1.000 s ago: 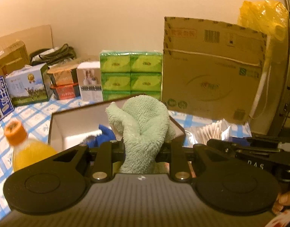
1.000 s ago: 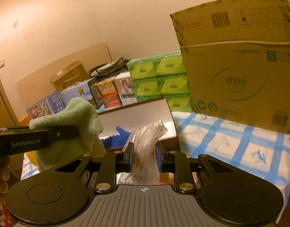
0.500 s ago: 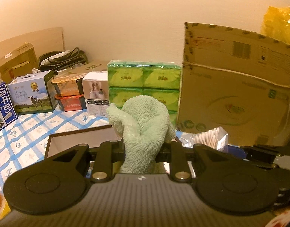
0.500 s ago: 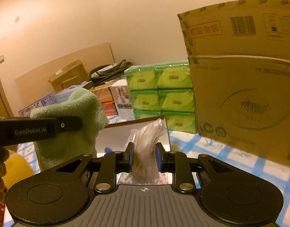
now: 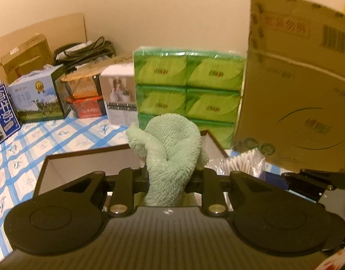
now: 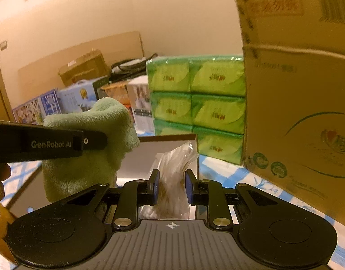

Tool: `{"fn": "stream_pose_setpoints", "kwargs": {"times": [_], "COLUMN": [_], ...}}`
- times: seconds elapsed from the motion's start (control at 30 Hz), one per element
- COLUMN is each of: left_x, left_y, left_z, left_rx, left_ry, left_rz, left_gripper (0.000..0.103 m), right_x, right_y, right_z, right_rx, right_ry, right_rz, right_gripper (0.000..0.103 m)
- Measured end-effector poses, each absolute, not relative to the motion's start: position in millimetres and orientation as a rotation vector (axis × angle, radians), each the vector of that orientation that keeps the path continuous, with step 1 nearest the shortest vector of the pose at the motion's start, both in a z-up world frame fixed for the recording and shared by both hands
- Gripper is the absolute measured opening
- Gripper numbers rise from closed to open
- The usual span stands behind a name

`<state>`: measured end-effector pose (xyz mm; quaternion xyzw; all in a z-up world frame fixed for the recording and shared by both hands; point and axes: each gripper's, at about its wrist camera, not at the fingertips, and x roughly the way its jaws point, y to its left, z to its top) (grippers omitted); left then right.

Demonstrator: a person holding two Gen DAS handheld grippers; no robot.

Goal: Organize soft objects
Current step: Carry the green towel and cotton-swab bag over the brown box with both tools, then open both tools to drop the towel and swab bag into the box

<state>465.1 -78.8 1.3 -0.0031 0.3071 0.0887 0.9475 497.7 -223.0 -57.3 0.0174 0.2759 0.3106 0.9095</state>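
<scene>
My left gripper (image 5: pixel 166 177) is shut on a fluffy mint-green towel (image 5: pixel 170 148), held up over the open brown box (image 5: pixel 87 155) with a white inside. The towel also shows in the right wrist view (image 6: pixel 87 148), left of my right gripper (image 6: pixel 171 187). My right gripper is shut on a clear plastic bag of cotton swabs (image 6: pixel 175 175), held above the box's far right corner (image 6: pixel 172 137). The bag shows in the left wrist view (image 5: pixel 240 164) beside the towel. The two grippers are close, side by side.
A stack of green tissue packs (image 5: pixel 188 94) stands right behind the box. A large cardboard carton (image 5: pixel 300 85) rises at the right. Milk cartons (image 5: pixel 39 99) and small boxes (image 5: pixel 118 99) line the back left on the blue-checked tablecloth (image 5: pixel 26 148).
Both grippers have moved forward and up towards the tissue packs with their loads. The orange bottle and the blue item in the box have dropped out of view.
</scene>
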Motion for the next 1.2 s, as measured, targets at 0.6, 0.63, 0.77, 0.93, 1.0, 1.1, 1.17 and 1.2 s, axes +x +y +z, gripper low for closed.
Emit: {"fn": "stream_pose_setpoints", "kwargs": {"times": [0.6,0.63,0.77,0.93,1.0,1.1,1.17,1.2], "left_x": [513.8,515.6,520.3,518.7,518.2,518.5,518.4,518.1], "left_y": [-69.8,-68.8,-61.8,-55.8,-54.2,-52.9,-52.2,-51.9], "left_z": [-28.3,-29.3,-35.0,-42.7,-43.7,-44.0,-43.2,-42.8], "left_rx": [-0.020,-0.017,-0.049,-0.069,-0.074,-0.071,-0.071,-0.070], "left_ry": [0.706,0.710,0.729,0.750,0.750,0.752,0.746,0.743], "left_rz": [0.226,0.229,0.242,0.261,0.260,0.259,0.261,0.262], "left_gripper": [0.021,0.022,0.031,0.040,0.043,0.051,0.051,0.053], "right_x": [536.1,537.0,540.0,541.3,542.1,543.3,544.5,544.5], "right_y": [-200.0,-199.6,-198.0,-197.3,-196.3,-194.8,-193.7,-192.8], "right_z": [-79.0,-79.1,-79.5,-81.0,-82.0,-83.6,-85.0,-85.7], "right_rx": [-0.042,-0.040,-0.034,-0.034,-0.034,-0.035,-0.037,-0.038], "right_ry": [0.610,0.611,0.615,0.623,0.626,0.630,0.633,0.632], "right_rz": [0.685,0.684,0.683,0.680,0.677,0.675,0.672,0.672], "right_gripper": [0.024,0.024,0.024,0.024,0.024,0.024,0.024,0.024]}}
